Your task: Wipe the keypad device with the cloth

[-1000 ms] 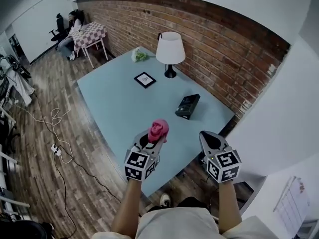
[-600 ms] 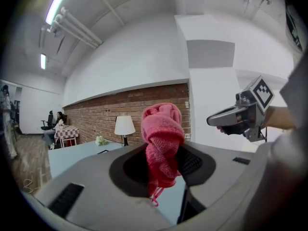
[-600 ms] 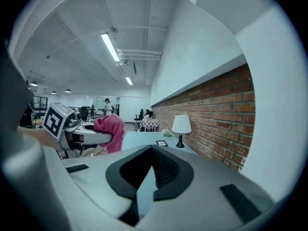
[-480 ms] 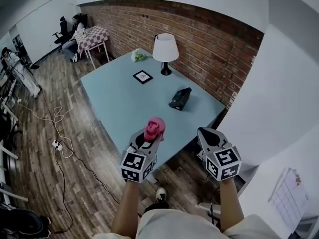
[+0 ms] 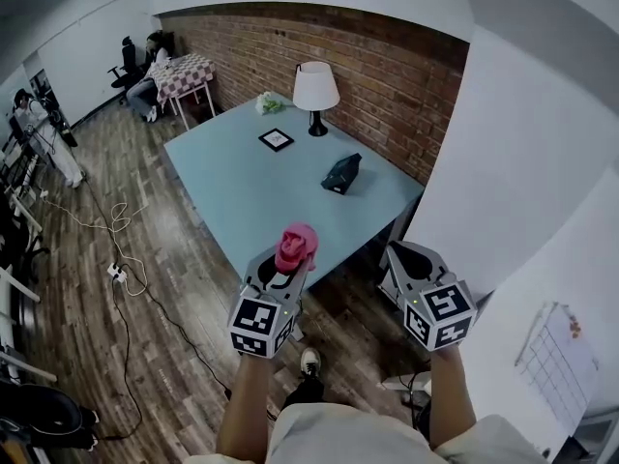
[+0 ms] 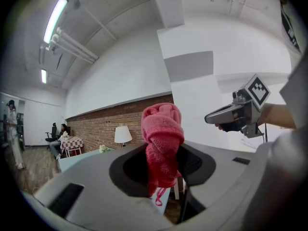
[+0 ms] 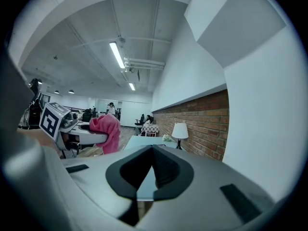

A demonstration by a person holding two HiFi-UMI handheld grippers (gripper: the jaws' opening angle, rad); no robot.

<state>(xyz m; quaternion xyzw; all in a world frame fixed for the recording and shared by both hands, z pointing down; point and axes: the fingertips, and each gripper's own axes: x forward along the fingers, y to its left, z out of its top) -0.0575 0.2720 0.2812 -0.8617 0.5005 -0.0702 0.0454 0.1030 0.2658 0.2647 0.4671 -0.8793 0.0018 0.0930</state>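
Left hand-held gripper [image 5: 287, 271], extended level, pinches the cloth [image 5: 296, 245].

I got bright, even light from ceiling tubes [image 7: 117, 55] above the table [image 5: 242, 187]; fisheye warped edges, gripper views' corners went black.

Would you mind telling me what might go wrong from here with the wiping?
The cloth is only pinched as a wad in the left gripper, so it may slip out. The device lies loose near the table edge; a one-sided wipe may push it off unless the shut, empty right gripper steadies it.
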